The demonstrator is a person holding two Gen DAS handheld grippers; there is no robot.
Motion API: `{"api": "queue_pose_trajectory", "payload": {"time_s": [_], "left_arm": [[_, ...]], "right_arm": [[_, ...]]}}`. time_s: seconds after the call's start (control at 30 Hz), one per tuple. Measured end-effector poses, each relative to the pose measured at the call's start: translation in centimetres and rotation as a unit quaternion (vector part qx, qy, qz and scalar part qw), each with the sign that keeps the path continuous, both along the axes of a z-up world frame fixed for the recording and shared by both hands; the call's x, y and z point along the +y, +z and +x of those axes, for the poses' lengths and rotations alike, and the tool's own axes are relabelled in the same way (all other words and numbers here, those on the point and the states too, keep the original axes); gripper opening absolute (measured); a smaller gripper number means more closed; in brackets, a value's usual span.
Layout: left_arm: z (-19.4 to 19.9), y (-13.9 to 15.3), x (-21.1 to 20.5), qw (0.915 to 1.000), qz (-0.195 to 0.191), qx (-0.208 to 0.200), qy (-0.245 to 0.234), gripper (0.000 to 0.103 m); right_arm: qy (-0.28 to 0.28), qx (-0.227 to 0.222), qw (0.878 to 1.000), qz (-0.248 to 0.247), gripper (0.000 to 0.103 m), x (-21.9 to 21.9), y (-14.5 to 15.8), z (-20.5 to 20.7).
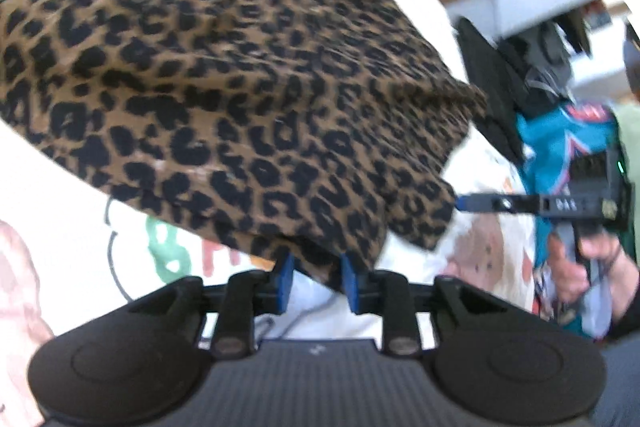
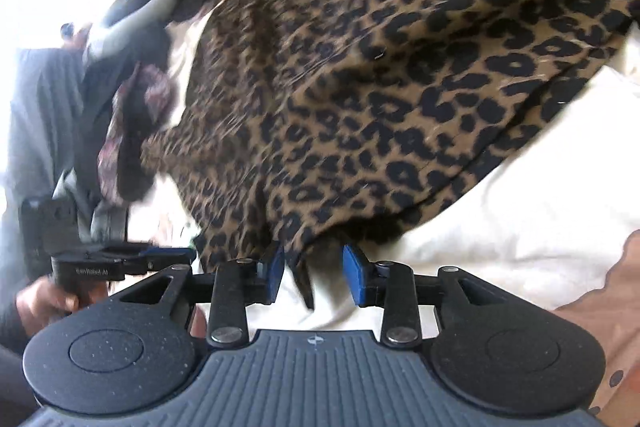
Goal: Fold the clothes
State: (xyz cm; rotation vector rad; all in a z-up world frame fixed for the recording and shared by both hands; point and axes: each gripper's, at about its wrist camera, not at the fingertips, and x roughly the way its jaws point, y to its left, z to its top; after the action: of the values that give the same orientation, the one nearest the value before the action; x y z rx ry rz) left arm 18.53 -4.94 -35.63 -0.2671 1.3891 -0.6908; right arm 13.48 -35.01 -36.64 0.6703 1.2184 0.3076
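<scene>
Left gripper (image 1: 316, 281) pointing steeply down, jaws standing apart, right gripper (image 2: 314, 277) angling down likewise, jaws parted

Two wrist fisheyes, angled steeply down, close over the same leopard-print garment (image 1: 240, 87).
</scene>
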Motion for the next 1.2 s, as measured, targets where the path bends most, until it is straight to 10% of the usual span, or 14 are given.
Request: {"api": "queue_pose_trajectory", "payload": {"time_s": [0.53,0.73,0.8,0.87,1.2], "left_arm": [[1.9,-3.5,1.7,0.9838,-0.025,0.099,0.147,0.040],[1.6,-5.3,1.4,0.9700,-0.048,0.150,0.185,0.014],[1.4,-5.5,1.6,0.9667,-0.055,0.157,0.194,0.003],[1.4,-5.4,1.6,0.9670,-0.059,0.150,0.197,0.000],[0.4,-4.9,2.1,0.9720,-0.024,0.142,0.185,0.000]], "right_arm": [[-0.095,0.088,0.991,0.041,0.037,-1.1,-4.6,1.6],[-0.128,0.107,0.982,0.088,0.035,-1.4,-6.0,1.2],[-0.136,0.111,0.980,0.096,0.018,-1.5,-6.3,1.1],[-0.136,0.110,0.980,0.095,0.000,-1.5,-6.3,1.1],[-0.111,0.102,0.988,0.044,0.000,-1.2,-5.5,0.2]]}}
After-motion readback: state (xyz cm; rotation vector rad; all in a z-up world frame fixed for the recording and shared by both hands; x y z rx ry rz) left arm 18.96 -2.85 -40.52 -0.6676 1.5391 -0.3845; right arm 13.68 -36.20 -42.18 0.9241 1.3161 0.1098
